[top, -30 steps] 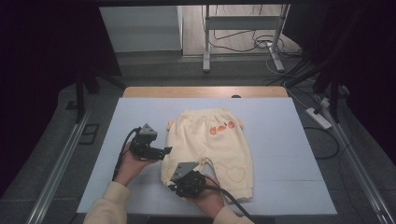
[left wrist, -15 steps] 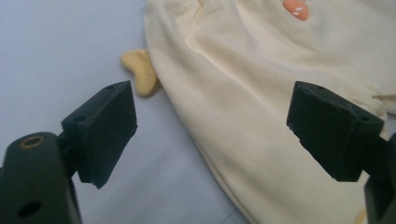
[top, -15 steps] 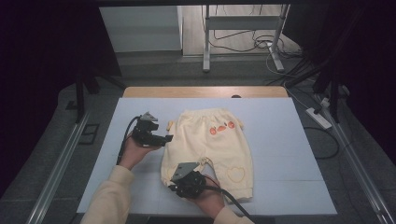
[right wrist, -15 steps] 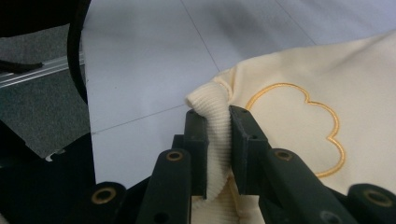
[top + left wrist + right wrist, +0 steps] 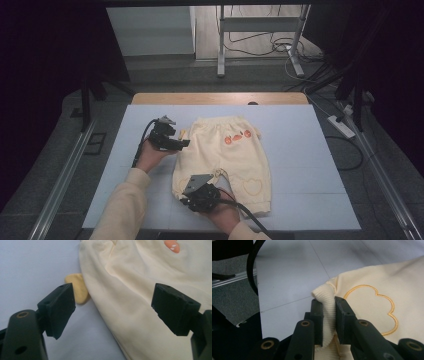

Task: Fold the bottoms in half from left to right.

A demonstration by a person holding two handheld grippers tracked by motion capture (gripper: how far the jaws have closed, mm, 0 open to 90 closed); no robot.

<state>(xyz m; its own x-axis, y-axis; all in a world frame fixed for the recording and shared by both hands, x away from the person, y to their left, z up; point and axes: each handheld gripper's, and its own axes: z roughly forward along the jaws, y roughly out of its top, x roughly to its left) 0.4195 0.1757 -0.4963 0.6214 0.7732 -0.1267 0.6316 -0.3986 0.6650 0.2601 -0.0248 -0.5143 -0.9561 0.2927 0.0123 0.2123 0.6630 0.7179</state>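
A pair of small pale-yellow cotton trousers (image 5: 225, 160) lies flat on the light-blue padded table top (image 5: 300, 150), a little toward the person's side of its middle, with the waistband toward the far edge and the legs toward the person. Two orange embroidered patches (image 5: 237, 136) sit near the waist, and an outlined yellow heart (image 5: 252, 186) marks the right leg near the hem.

The right gripper (image 5: 200, 196) rests at the near end of the trousers. In the right gripper view its jaws are clenched on the ribbed cream cuff (image 5: 327, 315) of a trouser leg, the knit fabric pinched upright between the two black pads, with a scalloped yellow embroidered outline (image 5: 374, 310) on the cloth just beside them. The table top shows beyond the cuff.

The left gripper (image 5: 170, 140) is held in the person's left hand (image 5: 150, 157) at the left side of the trousers, near the waist, and points toward the garment. Its jaws stand wide apart and grip nothing, though they have just been closing slightly. In the left gripper view the side edge of the trousers runs between the two black pads (image 5: 60, 308), and a small darker-yellow fabric tab (image 5: 77, 291) pokes out from under that edge, just beyond the left pad. A cream sleeve (image 5: 125, 205) covers the left forearm.
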